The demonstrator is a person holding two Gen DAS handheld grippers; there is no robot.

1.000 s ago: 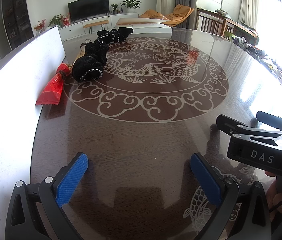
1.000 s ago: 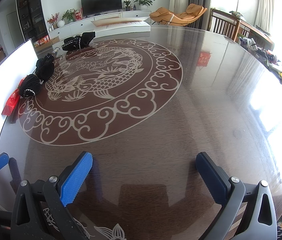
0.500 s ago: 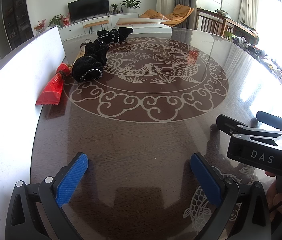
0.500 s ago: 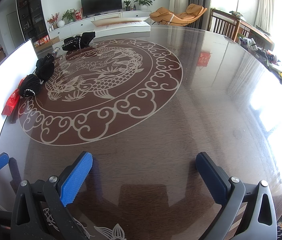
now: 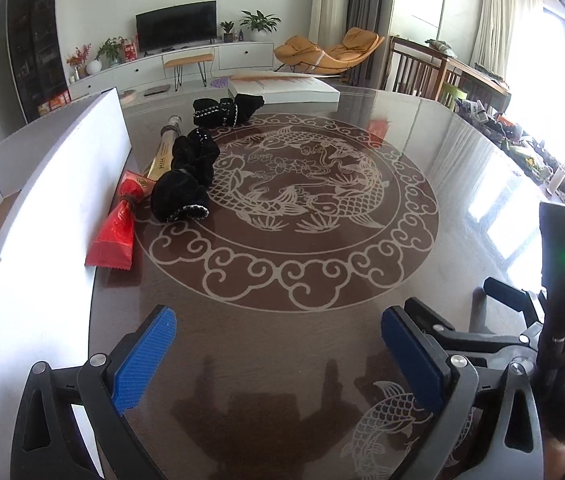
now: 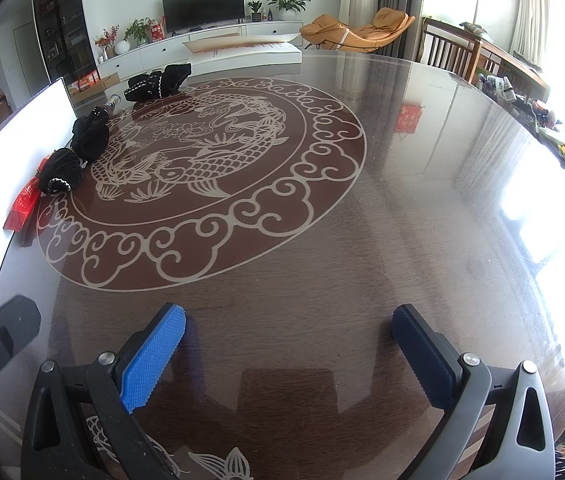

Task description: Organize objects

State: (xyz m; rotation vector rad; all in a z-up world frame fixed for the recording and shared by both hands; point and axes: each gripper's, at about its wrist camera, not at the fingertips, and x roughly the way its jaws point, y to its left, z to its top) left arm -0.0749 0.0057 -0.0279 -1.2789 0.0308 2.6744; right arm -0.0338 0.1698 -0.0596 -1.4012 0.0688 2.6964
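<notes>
Black fabric bundles point(image 5: 186, 184) lie along the far left side of the round dark worktop point(image 5: 282, 344), at the rim of its pale fish-and-cloud inlay. Two of them touch end to end beside a red foil packet point(image 5: 116, 232) and a long gold box point(image 5: 164, 156), both of which lie against a white board point(image 5: 42, 208) standing at the worktop's left edge. A third black bundle point(image 5: 228, 110) with white stitched trim sits farther back, just apart from the other two. From the right wrist view the same bundles point(image 6: 78, 152) appear small at far left, with the third one point(image 6: 158, 82) behind them.

Both tools hover over the near, bare part of the worktop, well apart from all the objects. The left gripper point(image 5: 278, 356) has its blue-padded jaws spread wide with nothing between them. The right gripper point(image 6: 288, 352) likewise has its jaws wide apart and empty.
</notes>
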